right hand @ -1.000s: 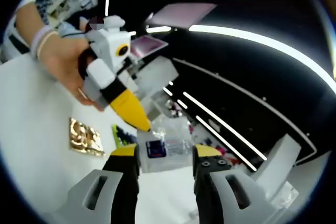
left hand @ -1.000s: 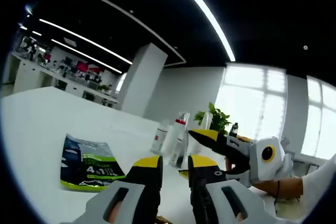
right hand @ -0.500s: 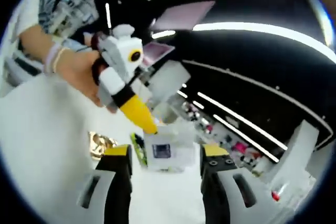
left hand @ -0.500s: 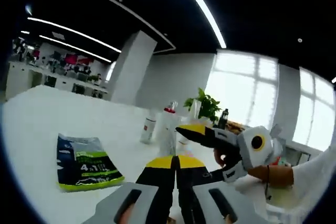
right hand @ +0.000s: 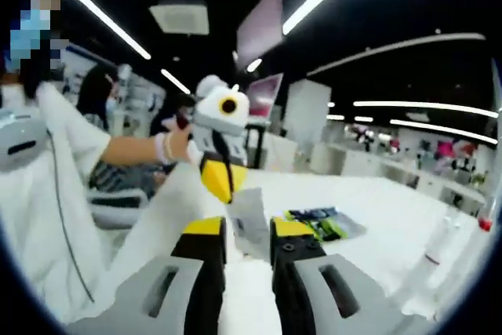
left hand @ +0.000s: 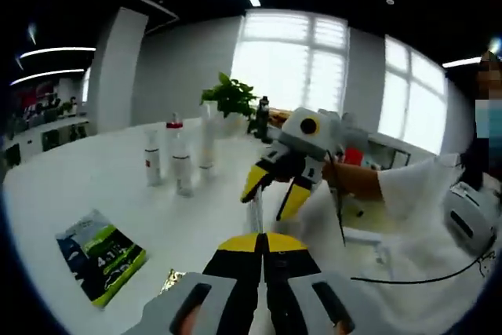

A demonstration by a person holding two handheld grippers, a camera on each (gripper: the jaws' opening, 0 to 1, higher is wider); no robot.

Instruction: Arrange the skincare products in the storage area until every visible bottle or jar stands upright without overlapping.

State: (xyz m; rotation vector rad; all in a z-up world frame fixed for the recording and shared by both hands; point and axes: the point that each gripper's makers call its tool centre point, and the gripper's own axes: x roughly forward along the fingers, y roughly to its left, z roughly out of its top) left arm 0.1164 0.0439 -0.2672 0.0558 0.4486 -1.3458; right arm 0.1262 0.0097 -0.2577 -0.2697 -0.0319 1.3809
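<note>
Bottles point(left hand: 179, 164) upright on white table point(left hand: 94, 194), beside green packet point(left hand: 100, 254).

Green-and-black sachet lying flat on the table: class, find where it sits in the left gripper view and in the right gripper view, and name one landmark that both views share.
Left gripper view: the green-and-black sachet lies in the lower left of the picture.
Right gripper view: it lies just right of centre, small and seen at a low angle.
Shared landmark: the white table it rests on, which spreads around it in both views.
</note>
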